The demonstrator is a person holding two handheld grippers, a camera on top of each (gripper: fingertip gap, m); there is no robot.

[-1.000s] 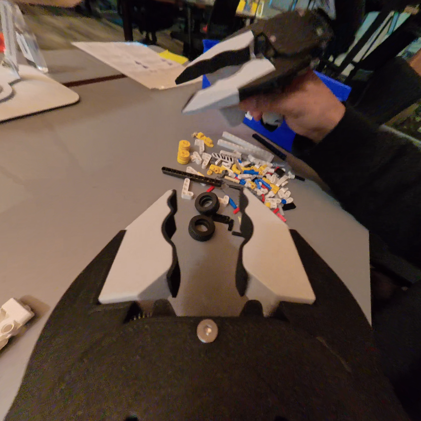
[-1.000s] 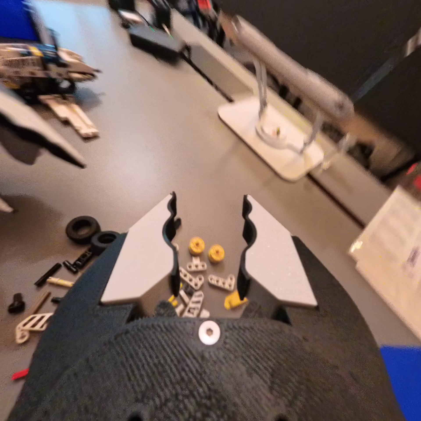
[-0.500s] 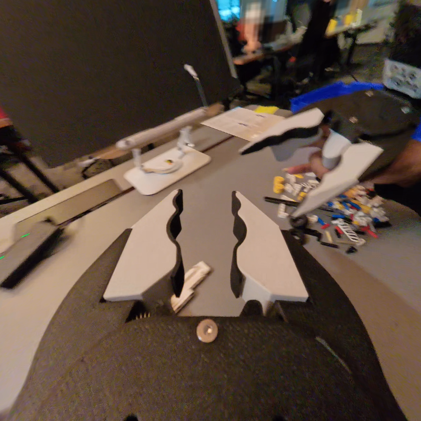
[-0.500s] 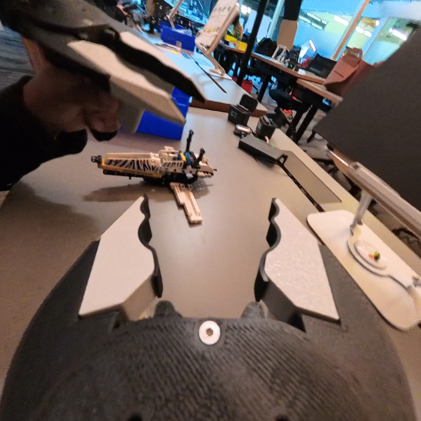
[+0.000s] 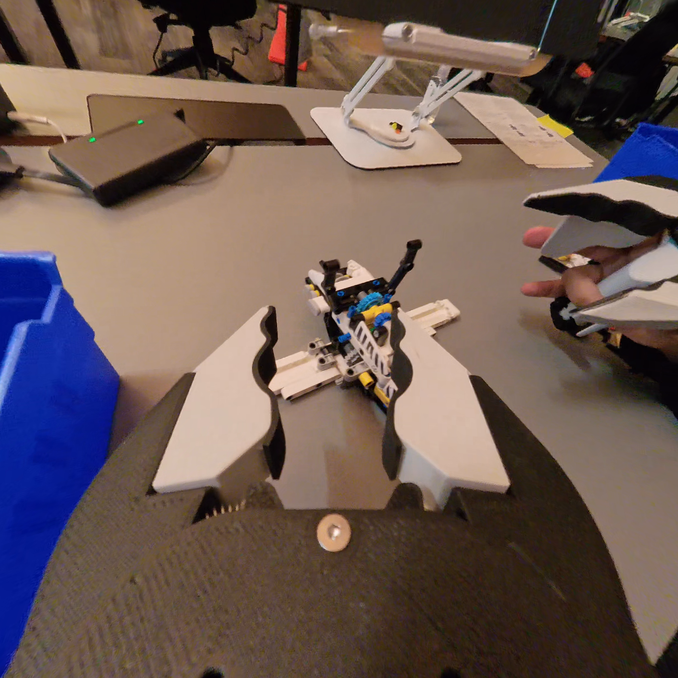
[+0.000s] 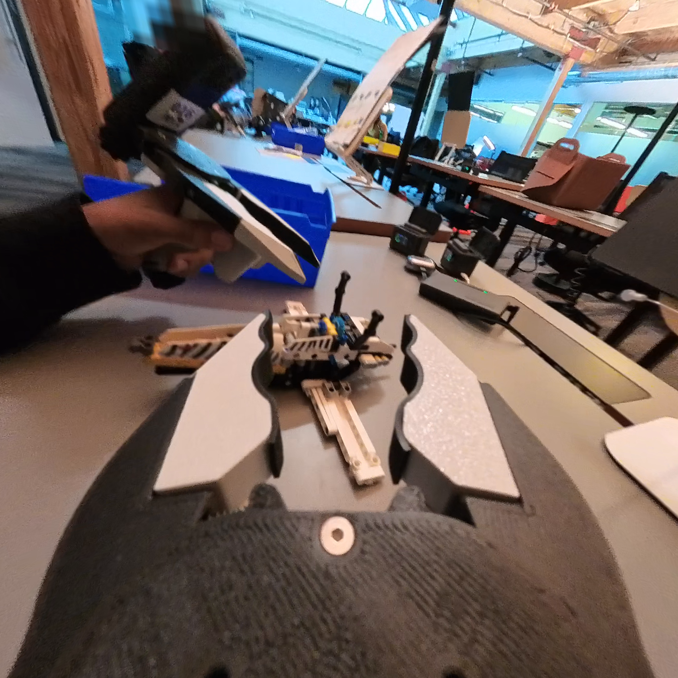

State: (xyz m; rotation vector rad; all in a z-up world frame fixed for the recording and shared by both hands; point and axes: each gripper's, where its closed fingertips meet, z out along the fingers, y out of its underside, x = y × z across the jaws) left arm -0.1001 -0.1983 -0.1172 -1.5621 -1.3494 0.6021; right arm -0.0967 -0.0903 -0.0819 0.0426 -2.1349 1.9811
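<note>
A brick-built model (image 5: 359,319), white with black stripes and blue, yellow and black parts, lies on the grey table (image 5: 220,238) with long white beams sticking out at both sides. My left gripper (image 5: 332,313) is open and hangs above it with nothing between the pads. The right wrist view shows this gripper (image 6: 311,268) raised over the model (image 6: 319,341). My right gripper (image 6: 337,320) is open and empty, low over the table, with the model just beyond its fingertips. It also shows at the right of the left wrist view (image 5: 550,260).
A blue bin (image 5: 44,367) stands close on the left and another (image 5: 645,154) at the far right. A black box with green lights (image 5: 124,157), a white stand carrying a metal tube (image 5: 385,139) and a paper sheet (image 5: 521,132) lie along the table's far side.
Both grippers swung away from the pile of loose pieces and now face the model. My right jaws opened wide, then narrowed. My left jaws narrowed, then widened. Neither took hold of anything.
</note>
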